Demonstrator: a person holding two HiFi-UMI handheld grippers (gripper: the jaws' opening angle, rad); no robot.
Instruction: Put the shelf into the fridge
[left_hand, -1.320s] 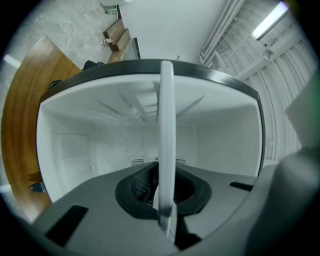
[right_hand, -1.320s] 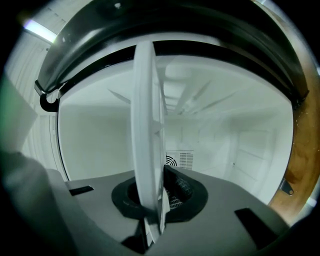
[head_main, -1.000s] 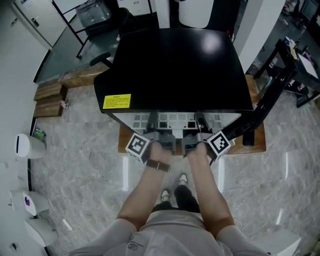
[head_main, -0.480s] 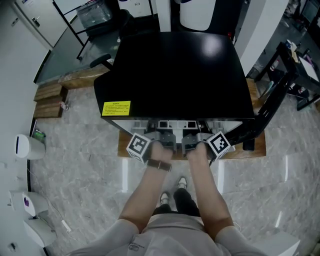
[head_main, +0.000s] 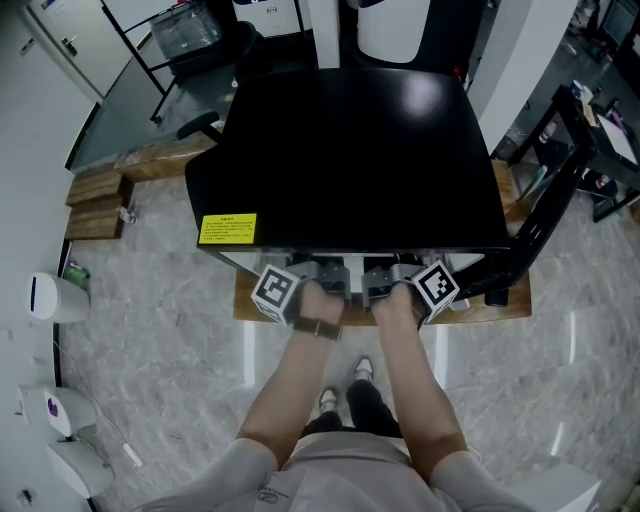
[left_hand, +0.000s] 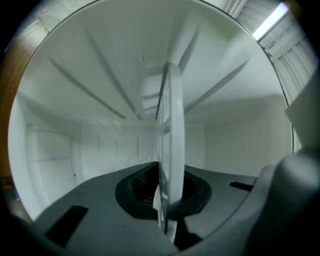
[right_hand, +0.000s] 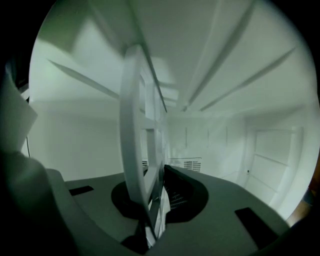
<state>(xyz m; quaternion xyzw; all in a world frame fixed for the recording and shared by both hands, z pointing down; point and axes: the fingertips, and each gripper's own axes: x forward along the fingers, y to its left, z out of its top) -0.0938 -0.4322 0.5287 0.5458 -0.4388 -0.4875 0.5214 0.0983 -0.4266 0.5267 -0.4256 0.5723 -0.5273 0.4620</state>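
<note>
The shelf (left_hand: 172, 150) has slid deeper into the fridge (head_main: 350, 150); left tool (head_main: 322, 272) and right tool (head_main: 382, 272) both clamp its edge; insertion seems nearly done.

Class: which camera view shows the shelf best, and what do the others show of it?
Right gripper view: the shelf shows its rim and crossbars, clamped in the right gripper. The left gripper view shows only its edge, held by the left gripper. From the head view the black fridge hides nearly all of it.
</note>
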